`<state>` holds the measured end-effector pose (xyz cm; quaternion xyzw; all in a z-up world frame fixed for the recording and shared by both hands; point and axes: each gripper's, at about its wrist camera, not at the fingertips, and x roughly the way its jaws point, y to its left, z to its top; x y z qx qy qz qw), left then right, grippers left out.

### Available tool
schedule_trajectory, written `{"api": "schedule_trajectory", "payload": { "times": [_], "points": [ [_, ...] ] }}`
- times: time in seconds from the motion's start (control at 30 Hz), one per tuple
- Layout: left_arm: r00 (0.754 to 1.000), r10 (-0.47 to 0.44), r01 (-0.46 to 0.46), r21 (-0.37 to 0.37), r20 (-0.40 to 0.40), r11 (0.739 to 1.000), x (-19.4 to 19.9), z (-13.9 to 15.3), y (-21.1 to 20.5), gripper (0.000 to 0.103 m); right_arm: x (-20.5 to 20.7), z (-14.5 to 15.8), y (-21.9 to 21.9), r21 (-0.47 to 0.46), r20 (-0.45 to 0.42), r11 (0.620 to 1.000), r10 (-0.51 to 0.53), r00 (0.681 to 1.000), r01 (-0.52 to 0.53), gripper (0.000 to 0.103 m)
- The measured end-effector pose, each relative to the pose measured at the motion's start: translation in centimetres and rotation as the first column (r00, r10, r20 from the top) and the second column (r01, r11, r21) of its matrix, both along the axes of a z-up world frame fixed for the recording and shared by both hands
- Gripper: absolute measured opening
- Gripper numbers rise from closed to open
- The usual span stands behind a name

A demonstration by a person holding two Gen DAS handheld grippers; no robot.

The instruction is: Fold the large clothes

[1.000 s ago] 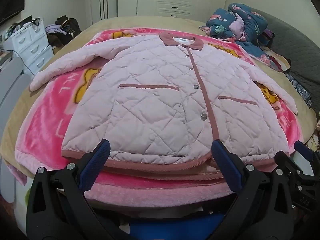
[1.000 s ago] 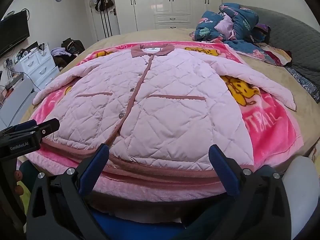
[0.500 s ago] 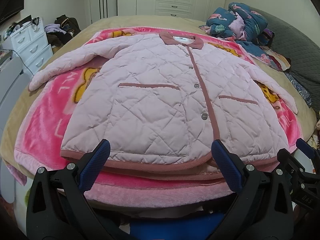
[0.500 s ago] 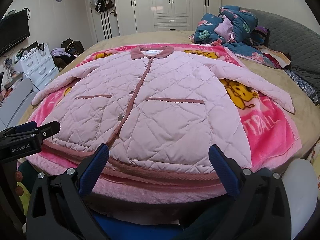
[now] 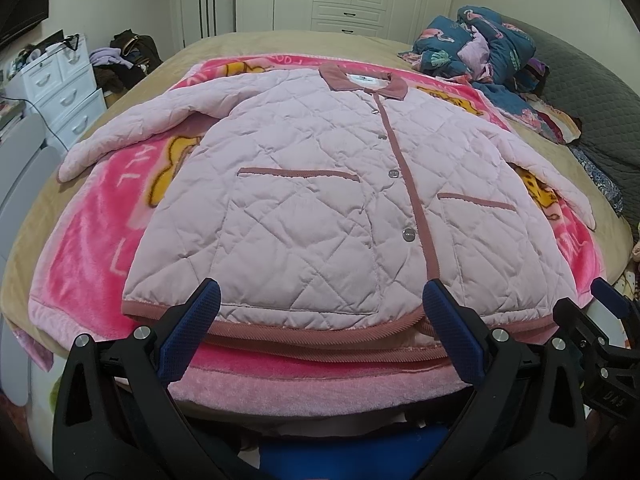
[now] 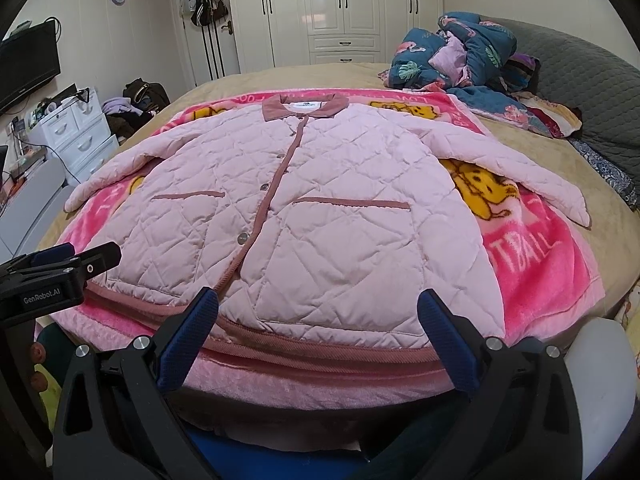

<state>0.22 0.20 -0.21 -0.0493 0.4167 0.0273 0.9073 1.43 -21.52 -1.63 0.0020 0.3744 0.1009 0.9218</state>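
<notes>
A pale pink quilted jacket [image 5: 320,200] [image 6: 320,216] with dusty-rose trim lies flat and buttoned on a bright pink cartoon blanket [image 5: 88,248] [image 6: 544,268], collar far, both sleeves spread out. My left gripper [image 5: 320,308] stands open just short of the jacket's hem, left of the button placket, holding nothing. My right gripper [image 6: 318,312] is open too, in front of the hem's right half. The right gripper also shows at the lower right in the left wrist view, and the left gripper at the left edge of the right wrist view.
The blanket covers a tan bed [image 5: 24,216]. A heap of blue patterned bedding [image 5: 480,52] [image 6: 464,64] lies at the far right by a grey headboard [image 6: 580,80]. White drawers [image 5: 60,84] and clothes stand left of the bed; wardrobes [image 6: 340,8] line the back wall.
Both grippers have shifted slightly; in the left view the right gripper slid a little right and down. The jacket has not moved.
</notes>
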Motion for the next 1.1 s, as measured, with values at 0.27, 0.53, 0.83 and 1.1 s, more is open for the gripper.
{"api": "schedule_trajectory", "payload": {
  "times": [0.27, 0.53, 0.83, 1.1],
  "points": [
    [1.0, 0.0, 0.0, 0.0, 0.0, 1.0, 0.0, 0.0, 0.0, 0.095, 0.0, -0.1, 0.0, 0.003, 0.0, 1.0, 0.0, 1.0, 0.0, 0.099],
    [1.0, 0.001, -0.001, 0.0, -0.004, 1.0, 0.2, -0.2, -0.1, 0.095, 0.1, -0.3, 0.1, 0.003, -0.003, 1.0, 0.003, 1.0, -0.003, 0.099],
    [1.0, -0.001, 0.001, -0.008, -0.012, 1.0, 1.1, -0.4, -0.5, 0.095, 1.4, -0.7, 0.1, 0.006, -0.014, 1.0, 0.005, 1.0, -0.005, 0.099],
    [1.0, 0.011, -0.012, -0.025, -0.022, 1.0, 3.1, -0.6, -0.1, 0.095, 4.0, -0.7, -0.1, 0.016, -0.032, 1.0, 0.005, 0.999, -0.004, 0.099]
  ]
}}
